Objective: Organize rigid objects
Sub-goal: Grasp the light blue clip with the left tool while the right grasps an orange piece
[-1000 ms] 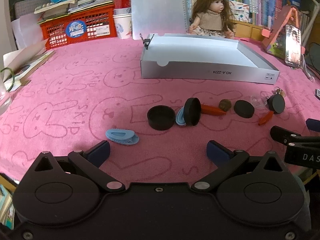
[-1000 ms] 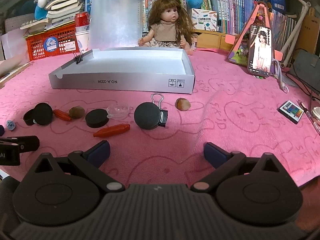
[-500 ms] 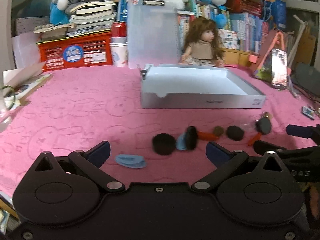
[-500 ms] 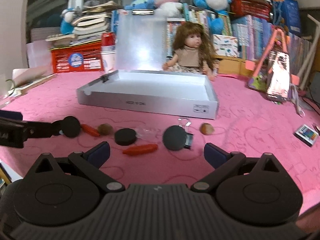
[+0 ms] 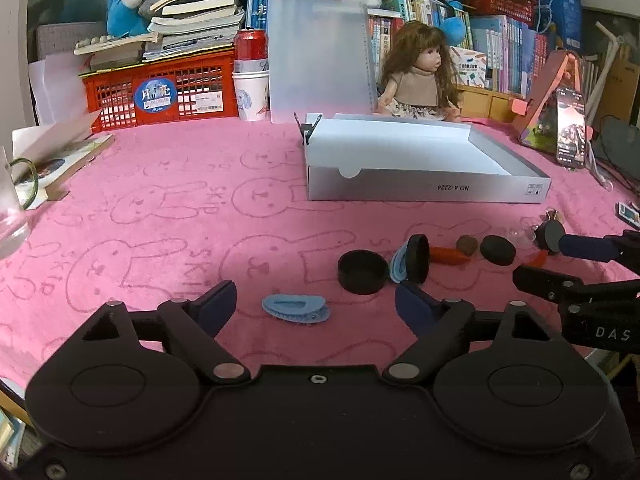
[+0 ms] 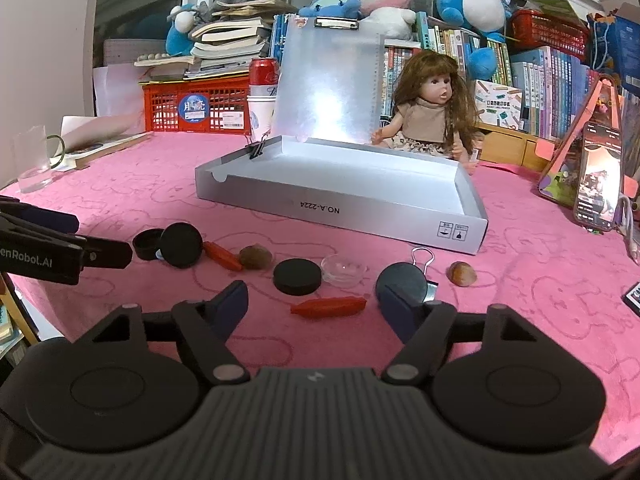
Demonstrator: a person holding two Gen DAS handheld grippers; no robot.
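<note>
Lying flat, the orange carrot piece [image 6: 329, 306] runs left-right.

Both wrist cameras are looking low and forward across the pink table [image 5: 160, 208], angled slightly downward, near the small items. The left view is sitting further left; both are sharing the grey box [image 5: 424, 192] [image 6: 340, 208] and doll [image 6: 432, 116].
</note>
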